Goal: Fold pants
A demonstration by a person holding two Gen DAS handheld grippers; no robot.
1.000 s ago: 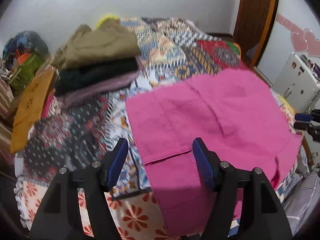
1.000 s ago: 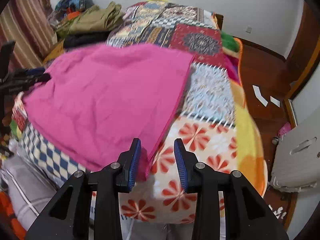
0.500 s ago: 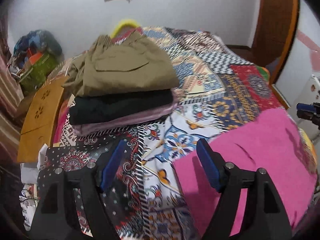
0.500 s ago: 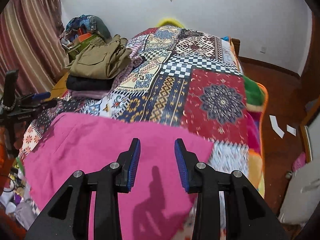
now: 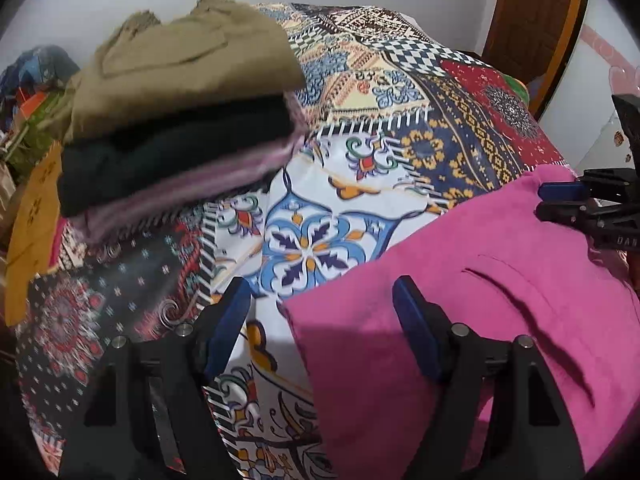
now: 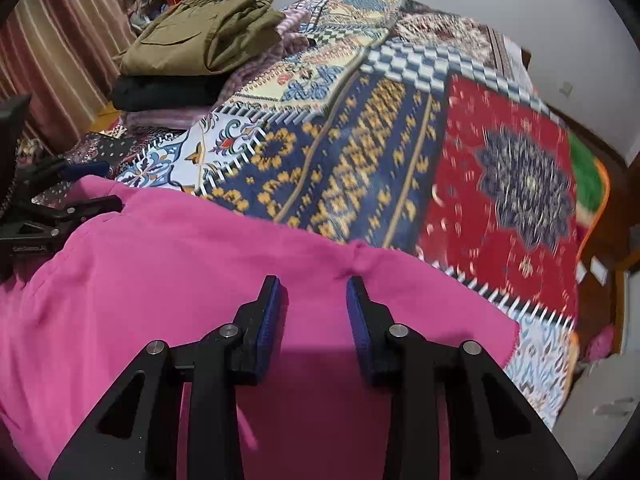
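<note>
The pink pants (image 5: 460,320) lie spread on the patterned bed cover (image 5: 320,208), filling the near right of the left wrist view and the near left of the right wrist view (image 6: 200,300). My left gripper (image 5: 320,300) is open and empty over the pants' left edge; it also shows at the left edge of the right wrist view (image 6: 84,188). My right gripper (image 6: 312,292) is open and empty just above the pants' far edge; it also shows in the left wrist view (image 5: 560,200) at the pants' far right corner.
A stack of folded clothes (image 5: 176,100), khaki on black on mauve, sits on the bed at the far left; it also shows in the right wrist view (image 6: 192,52). A wooden door (image 5: 532,20) is at the far right. Striped curtains (image 6: 60,52) hang left.
Both grippers have moved forward and lower over the bed. The pink pants' far edge now lies nearer the grippers, and the folded stack looms closer in the left wrist view.
</note>
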